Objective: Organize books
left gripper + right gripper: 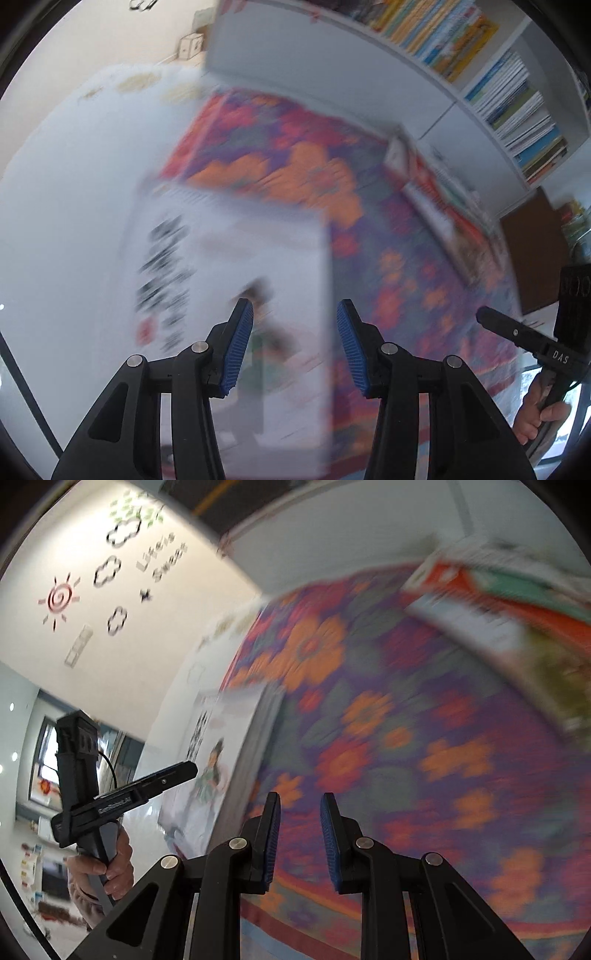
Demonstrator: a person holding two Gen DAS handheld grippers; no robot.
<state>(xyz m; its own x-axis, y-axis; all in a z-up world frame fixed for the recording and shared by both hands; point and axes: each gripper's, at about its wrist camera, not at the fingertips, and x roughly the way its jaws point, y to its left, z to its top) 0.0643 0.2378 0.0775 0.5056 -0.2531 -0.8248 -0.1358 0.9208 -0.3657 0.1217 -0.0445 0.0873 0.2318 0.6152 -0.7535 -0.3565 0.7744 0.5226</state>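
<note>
A white book [236,266] with black lettering and a small drawn figure on its cover lies flat at the edge of a flowered rug [303,155]. My left gripper [294,310] hangs above the book's near part, jaws open and nothing between the blue pads. In the right wrist view the same white book [218,760] shows its page edge. My right gripper [301,799] hovers over the rug [388,709], jaws a little apart and empty. A red and green book [498,602] lies at the rug's far right. Both views are blurred.
A white bookshelf [491,62] packed with upright books stands beyond the rug. A row of books [443,206] lies along its foot. White floor [66,192] spreads to the left. A hand [107,867] holds the left gripper [184,770]; the right gripper [487,317] shows at the right edge.
</note>
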